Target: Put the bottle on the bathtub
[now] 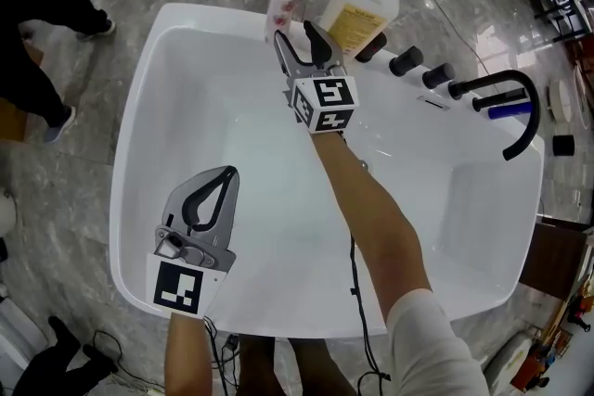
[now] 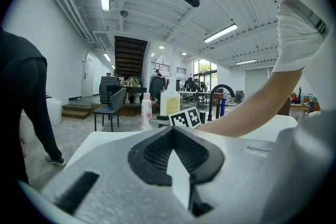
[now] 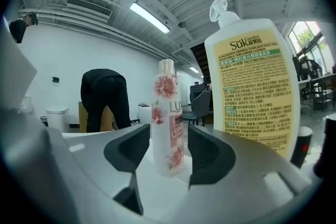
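A slim white bottle with pink flowers [image 1: 284, 0] stands upright on the far rim of the white bathtub [image 1: 139, 107]. My right gripper [image 1: 296, 35] is open just in front of it, with a jaw on either side. In the right gripper view the bottle [image 3: 168, 123] stands a little beyond the open jaws, and they do not touch it. My left gripper [image 1: 225, 173] is shut and empty over the tub's near left part. In the left gripper view the bottle [image 2: 146, 113] stands far off on the rim.
A big yellowish pump bottle [image 1: 362, 5] stands close to the right of the slim one on the rim. Black knobs [image 1: 408, 60] and a black curved tap [image 1: 515, 107] line the right rim. A person in black [image 1: 37, 5] stands left of the tub.
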Available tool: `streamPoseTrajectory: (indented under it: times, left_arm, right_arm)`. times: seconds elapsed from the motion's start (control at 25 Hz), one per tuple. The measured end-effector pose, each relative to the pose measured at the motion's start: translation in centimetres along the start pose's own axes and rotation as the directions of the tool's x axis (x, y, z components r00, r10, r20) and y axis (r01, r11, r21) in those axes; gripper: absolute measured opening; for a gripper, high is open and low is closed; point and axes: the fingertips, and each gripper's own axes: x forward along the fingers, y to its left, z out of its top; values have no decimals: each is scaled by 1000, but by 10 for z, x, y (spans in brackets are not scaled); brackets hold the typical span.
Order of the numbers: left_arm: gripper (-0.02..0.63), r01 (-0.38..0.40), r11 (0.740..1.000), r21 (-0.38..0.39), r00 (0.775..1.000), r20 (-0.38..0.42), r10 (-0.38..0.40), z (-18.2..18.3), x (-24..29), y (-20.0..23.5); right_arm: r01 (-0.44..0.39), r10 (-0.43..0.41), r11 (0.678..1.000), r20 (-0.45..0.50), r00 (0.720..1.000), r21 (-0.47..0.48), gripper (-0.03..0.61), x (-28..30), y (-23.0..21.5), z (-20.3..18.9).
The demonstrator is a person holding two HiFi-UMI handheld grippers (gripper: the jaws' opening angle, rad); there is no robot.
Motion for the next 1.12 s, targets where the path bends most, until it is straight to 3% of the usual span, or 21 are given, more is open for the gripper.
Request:
streamPoseTrajectory:
  times: [0.24, 0.56, 0.92, 1.12]
  left_arm:
    - [2, -3, 1000, -19, 1000, 1, 3, 13, -5, -5]
    - [2, -13, 1000, -11, 999, 42, 14, 57, -16, -10]
    - [2, -40, 999, -34, 997, 68, 42, 117, -59, -26]
    - [2, -44, 999, -31, 995, 88, 47, 153, -87, -42]
  right_arm:
    - [-80, 80, 997, 7, 997, -19, 183, -33, 27, 23]
    - [-204, 205, 979, 64, 977, -23, 172, -106, 71, 97]
    - [-210, 212, 977, 116, 970, -33, 169, -180, 88, 200]
    - [-240, 246, 969, 156, 957, -56, 114, -218, 109, 270]
